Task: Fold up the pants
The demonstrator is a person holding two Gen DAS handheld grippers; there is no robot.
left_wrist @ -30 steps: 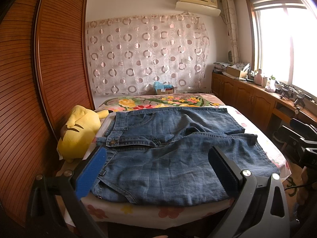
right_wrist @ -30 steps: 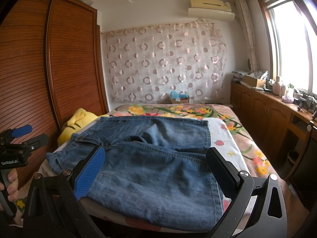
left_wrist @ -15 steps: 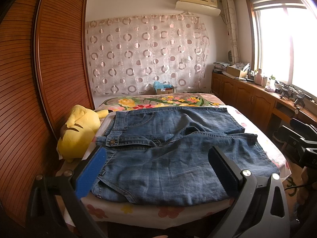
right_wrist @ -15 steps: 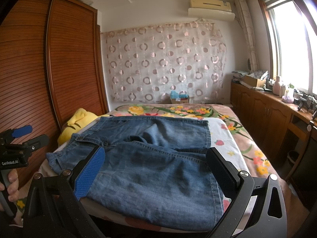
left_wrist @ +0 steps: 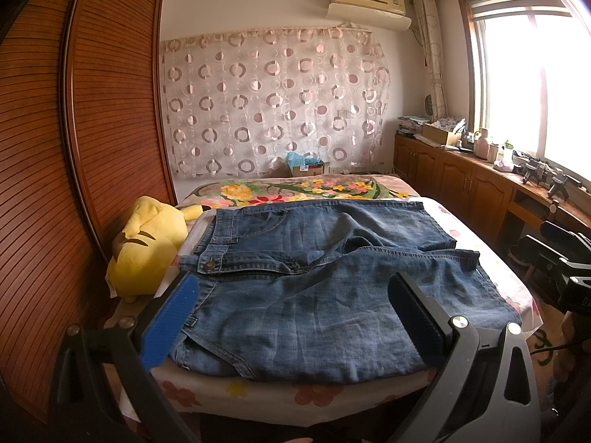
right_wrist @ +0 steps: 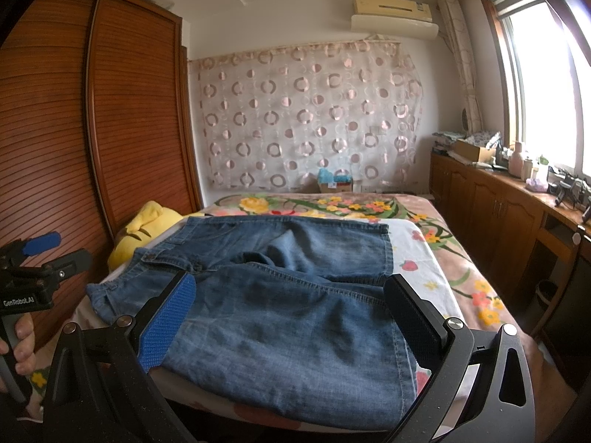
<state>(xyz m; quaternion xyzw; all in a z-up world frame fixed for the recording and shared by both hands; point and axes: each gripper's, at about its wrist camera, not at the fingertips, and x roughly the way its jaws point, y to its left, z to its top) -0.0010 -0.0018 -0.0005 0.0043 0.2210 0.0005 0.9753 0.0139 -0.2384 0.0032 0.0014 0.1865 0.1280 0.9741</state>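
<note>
Blue denim pants (left_wrist: 314, 277) lie spread on the bed, waistband and button to the left, legs doubled back over the body. The same pants (right_wrist: 288, 302) fill the middle of the right wrist view. My left gripper (left_wrist: 291, 310) hangs open in front of the bed's near edge, above the pants, holding nothing. My right gripper (right_wrist: 288, 313) is open too, its fingers apart over the near part of the denim, with nothing between them. The left gripper (right_wrist: 37, 254) also shows at the left edge of the right wrist view, held by a hand (right_wrist: 22, 336).
A yellow plush toy (left_wrist: 147, 243) lies against the pants' waistband side, beside a wooden slatted wardrobe (left_wrist: 74, 184). The bed (left_wrist: 314, 188) has a floral cover. Wooden cabinets (left_wrist: 472, 184) with clutter run along the right under the window. A box (left_wrist: 304, 164) sits beyond the bed.
</note>
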